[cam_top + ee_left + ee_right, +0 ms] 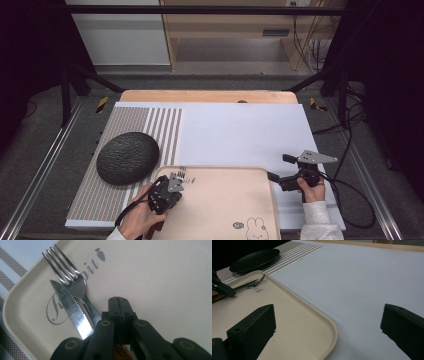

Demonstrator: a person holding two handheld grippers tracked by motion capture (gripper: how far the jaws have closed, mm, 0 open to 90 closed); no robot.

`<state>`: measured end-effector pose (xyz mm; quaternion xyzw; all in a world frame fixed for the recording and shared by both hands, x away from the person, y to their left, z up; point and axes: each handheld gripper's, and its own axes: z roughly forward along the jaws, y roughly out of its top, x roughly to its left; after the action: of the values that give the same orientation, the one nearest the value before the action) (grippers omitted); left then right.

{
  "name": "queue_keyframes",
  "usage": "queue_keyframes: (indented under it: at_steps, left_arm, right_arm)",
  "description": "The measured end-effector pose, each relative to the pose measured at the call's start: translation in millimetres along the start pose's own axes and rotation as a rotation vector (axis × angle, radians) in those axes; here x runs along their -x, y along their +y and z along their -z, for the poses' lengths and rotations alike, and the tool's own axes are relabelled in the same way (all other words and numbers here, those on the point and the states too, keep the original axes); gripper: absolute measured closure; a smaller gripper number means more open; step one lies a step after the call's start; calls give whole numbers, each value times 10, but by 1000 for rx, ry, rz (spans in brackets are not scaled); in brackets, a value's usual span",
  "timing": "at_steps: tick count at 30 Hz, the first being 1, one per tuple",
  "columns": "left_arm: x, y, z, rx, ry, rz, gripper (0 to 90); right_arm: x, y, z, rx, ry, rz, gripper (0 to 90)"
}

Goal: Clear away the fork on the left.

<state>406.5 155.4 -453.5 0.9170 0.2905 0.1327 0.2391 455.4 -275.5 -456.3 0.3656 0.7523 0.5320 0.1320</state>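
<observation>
The left gripper [170, 189] is a black, blocky tool with a small grey plate on top and a black cable trailing from its rear. Seen from its own camera, its fingers [113, 305] are matt black bars with small screws near the tips, carried on rounded black links with brass-coloured pivot pins.

The right gripper [280, 167] is black too, topped by a grey three-cornered plate with small holes, and a black cable loops away behind it. Its fingers [257, 322] are thick black blocks with slanted ends. The right hand [312, 189] comes out of a white sleeve [320, 222].
</observation>
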Motion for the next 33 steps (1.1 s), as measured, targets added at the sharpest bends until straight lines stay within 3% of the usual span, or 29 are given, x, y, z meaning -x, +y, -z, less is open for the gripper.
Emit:
queue_keyframes:
  at_steps: [17,22,27,33]
  left_arm:
    - [-63,-61,32,14,8,12,900]
    - [-87,-41,121,59,-11,10,897]
    - [-174,-24,265,131,-29,-7,832]
    - [-286,-25,402,154,-21,-64,658]
  right_arm:
    - [-1,1,1,1,0,0,3]
    - [-1,1,3,2,0,-2,3]
    - [1,1,3,1,-2,-4,3]
    - [2,0,5,3,-1,-3,3]
